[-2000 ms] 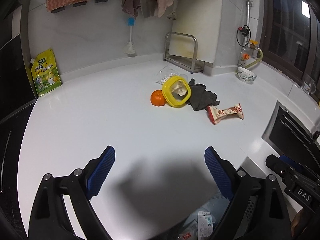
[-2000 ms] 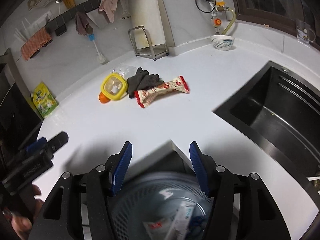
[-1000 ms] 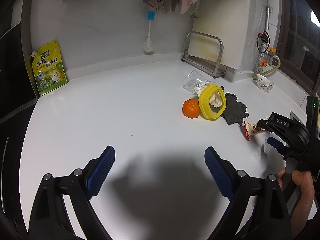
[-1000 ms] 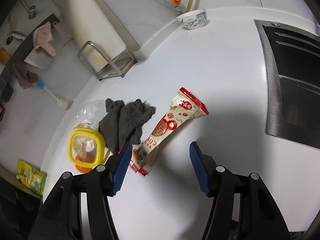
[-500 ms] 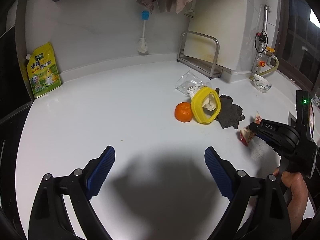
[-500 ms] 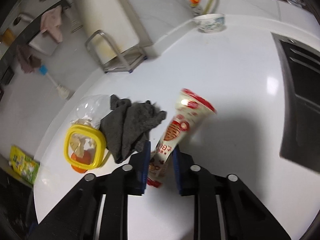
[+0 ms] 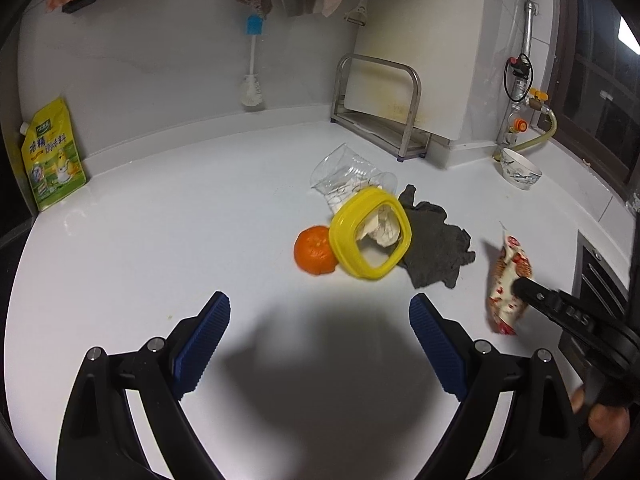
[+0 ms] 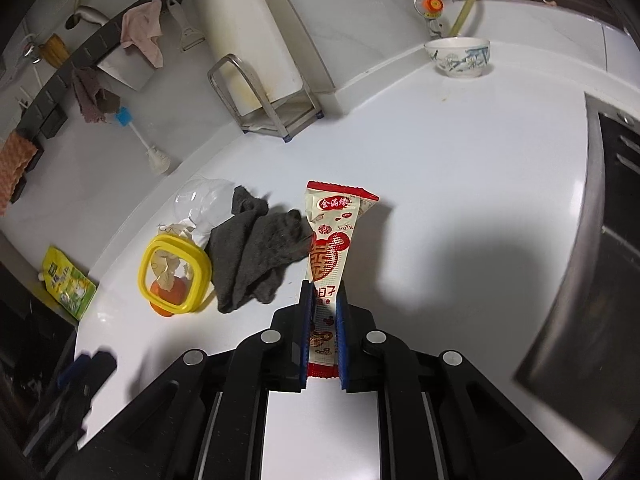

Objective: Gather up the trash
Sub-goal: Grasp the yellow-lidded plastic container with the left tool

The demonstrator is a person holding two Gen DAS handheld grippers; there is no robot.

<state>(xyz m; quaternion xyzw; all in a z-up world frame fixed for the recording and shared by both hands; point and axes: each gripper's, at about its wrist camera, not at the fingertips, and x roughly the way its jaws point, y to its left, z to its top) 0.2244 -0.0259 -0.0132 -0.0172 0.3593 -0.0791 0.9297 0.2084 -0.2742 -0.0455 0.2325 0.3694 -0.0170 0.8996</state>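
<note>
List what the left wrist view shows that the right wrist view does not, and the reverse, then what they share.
Left wrist only: the open left gripper with nothing between its fingers. Right wrist only: the right gripper shut on the lower end of the snack wrapper, and printing on the wrapper's face. Both: the wrapper, grey cloth, yellow lid, orange, bowl, yellow pouch and white counter.

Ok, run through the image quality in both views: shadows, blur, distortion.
Left wrist view: a broad dark shadow on the white counter between the open left gripper; strong fisheye bending at the edges; the right gripper looks slightly soft. Right wrist view: the snack wrapper is sharp and casts a large shadow to its right; the bottom left corner is motion-blurred.
</note>
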